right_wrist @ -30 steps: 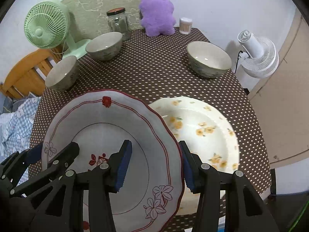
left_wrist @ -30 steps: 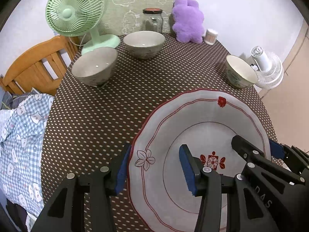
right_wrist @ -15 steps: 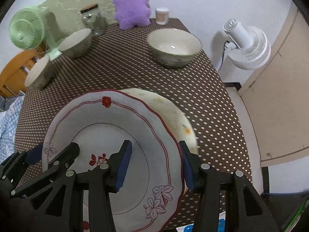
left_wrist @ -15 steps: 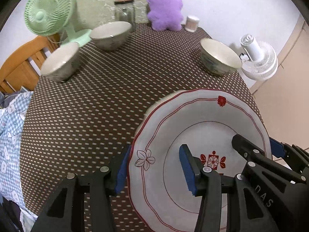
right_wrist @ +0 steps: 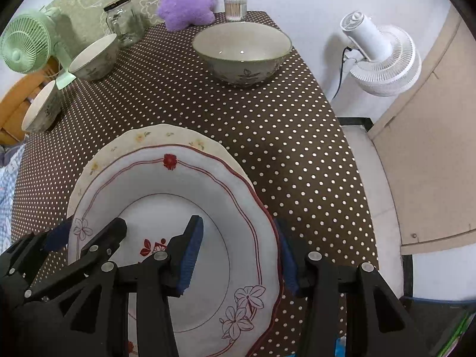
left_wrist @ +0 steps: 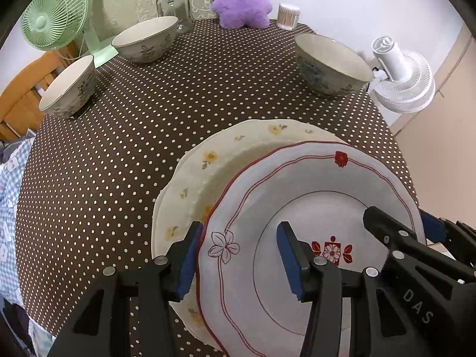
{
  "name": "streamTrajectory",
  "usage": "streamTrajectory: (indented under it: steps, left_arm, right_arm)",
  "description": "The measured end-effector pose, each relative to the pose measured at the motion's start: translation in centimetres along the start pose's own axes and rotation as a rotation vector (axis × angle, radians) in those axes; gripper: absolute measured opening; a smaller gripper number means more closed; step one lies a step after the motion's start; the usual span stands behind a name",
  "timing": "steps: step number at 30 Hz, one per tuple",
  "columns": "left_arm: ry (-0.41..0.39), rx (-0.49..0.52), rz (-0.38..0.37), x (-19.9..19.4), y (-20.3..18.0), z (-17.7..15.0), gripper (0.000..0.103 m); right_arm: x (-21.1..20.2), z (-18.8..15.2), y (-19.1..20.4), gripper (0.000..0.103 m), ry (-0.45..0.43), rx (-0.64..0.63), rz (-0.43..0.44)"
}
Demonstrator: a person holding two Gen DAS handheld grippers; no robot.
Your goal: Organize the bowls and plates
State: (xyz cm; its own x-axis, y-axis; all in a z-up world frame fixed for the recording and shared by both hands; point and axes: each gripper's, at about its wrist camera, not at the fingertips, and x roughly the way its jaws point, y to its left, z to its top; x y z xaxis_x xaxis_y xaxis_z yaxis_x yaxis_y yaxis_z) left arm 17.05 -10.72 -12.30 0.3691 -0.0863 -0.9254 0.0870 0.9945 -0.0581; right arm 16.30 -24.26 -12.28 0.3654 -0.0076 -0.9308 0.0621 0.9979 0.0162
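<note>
Red-rimmed plate face-up over yellow-flowered plate, both grippers' jaws clamping opposite rims.

The white scalloped red-rimmed plate covers most of the cream yellow-flowered plate beneath; only its far and left rim shows. The red-rimmed plate's near edge runs off the frame bottom. Whether the two plates touch cannot be told.

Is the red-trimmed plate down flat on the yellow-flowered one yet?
Cannot tell. The red-trimmed plate overlaps the yellow-flowered plate, off-centre, with both claws, left and right, gripping its rim; contact underneath is hidden.
</note>
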Motion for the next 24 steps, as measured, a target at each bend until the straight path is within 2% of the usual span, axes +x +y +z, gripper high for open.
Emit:
streamTrajectory:
  steps: [8, 14, 23, 24]
  left_arm:
    - [-0.033, 0.04, 0.057, 0.5, -0.8, -0.1, 0.051]
    - [-0.049, 0.036, 0.066, 0.5, -0.9, -0.3, 0.051]
    - [-0.063, 0.028, 0.085, 0.3, -1.2, -0.5, 0.052]
    - [-0.063, 0.027, 0.087, 0.3, -1.2, -0.5, 0.052]
  right_arm:
    - [0.7, 0.4, -0.2, 0.05, 0.002, -0.025, -0.012]
    - [0.7, 0.5, -0.2, 0.049, -0.003, -0.029, -0.013]
    - [0.1, -0.1, -1.2, 0.049, 0.019, 0.006, 0.056]
    - [-0.1, -0.2, -1.3, 0.047, 0.021, 0.006, 0.063]
